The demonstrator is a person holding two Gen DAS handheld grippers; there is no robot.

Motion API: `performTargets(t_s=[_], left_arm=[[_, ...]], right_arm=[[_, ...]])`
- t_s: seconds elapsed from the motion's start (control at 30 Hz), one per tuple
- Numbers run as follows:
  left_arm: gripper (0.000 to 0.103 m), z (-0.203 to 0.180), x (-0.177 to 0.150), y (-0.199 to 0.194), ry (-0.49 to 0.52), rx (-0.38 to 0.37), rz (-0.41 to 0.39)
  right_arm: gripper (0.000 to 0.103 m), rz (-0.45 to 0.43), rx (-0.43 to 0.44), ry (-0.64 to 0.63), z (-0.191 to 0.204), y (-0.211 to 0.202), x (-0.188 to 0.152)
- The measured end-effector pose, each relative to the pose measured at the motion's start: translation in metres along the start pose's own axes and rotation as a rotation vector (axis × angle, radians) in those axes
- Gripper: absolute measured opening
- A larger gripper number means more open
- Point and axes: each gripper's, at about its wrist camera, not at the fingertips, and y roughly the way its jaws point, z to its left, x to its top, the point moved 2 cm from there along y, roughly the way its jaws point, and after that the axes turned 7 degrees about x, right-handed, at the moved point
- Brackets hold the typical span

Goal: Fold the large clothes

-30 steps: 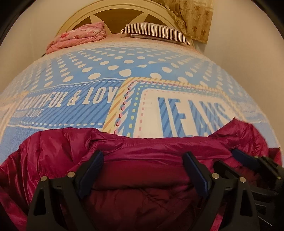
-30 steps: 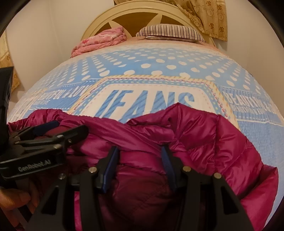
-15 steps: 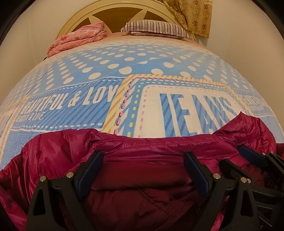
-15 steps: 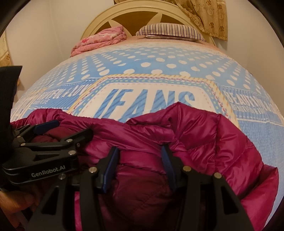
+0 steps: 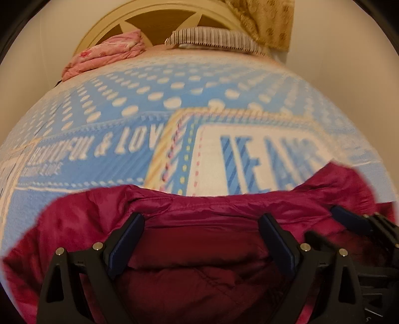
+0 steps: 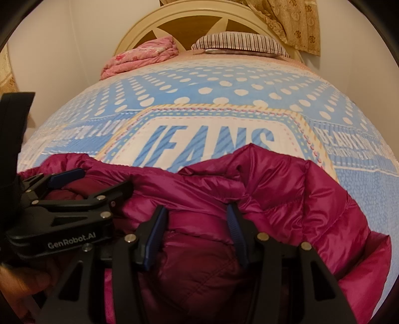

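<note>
**Mia:** Right gripper [image 6: 195,208] fingers have just been moving a bit wider apart. Nothing else has really moved since before.

**Ben:** What is the biggest thing?

**Mia:** The blue bed cover [image 6: 224,94] with white dots. It has the big word JEANS in the middle.

**Ben:** Where is the puffy red jacket [image 6: 286,189]?

**Mia:** It lies bunched up on the cover, on the near side of JEANS. Its top edge hides the bottom of the letters.

**Ben:** And far behind JEANS?

**Mia:** A stripy pillow [image 6: 239,42] and a folded pink blanket [image 6: 144,56], both up by the headboard [image 6: 189,15].

**Ben:** Is the right gripper squeezing the jacket?

**Mia:** A fat roll of jacket fills the gap between its blue pads. I cannot tell if they press on it.

**Ben:** And the left gripper [image 5: 200,216]?

**Mia:** Its fingers are spread wide. The jacket's edge runs across between them, and the pads do not pinch it. It sits near JEANS too, just left of the right gripper.

**Ben:** Anything smaller?

**Mia:** A hand [image 6: 22,281] peeks in under the left gripper.
</note>
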Motion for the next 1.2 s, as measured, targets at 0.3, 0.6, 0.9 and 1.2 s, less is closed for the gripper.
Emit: performTargets(t_s=[0.3,0.6,0.9,1.2], left_arm=[[0.094,0.080,-0.077,-0.163,0.027,0.023,-0.146],[0.094,0.118,-0.244,-0.224,-0.001,0.021,-0.005],[0.094,0.136,-0.337,-0.264,-0.022,0.020,0.021],[0.094,0.140,-0.375,-0.282,-0.075,-0.085,0.005]], right_arm=[[0.089,-0.043,-0.022,-0.132,0.019,-0.125,-0.043],[0.089,0.014,-0.096,0.003,0.006,-0.219,-0.185],[0.089,0.027,-0.143,0.174,-0.009,-0.287,-0.289],[0.079,-0.009,-0.030,0.210,0.018,-0.305,-0.327]])
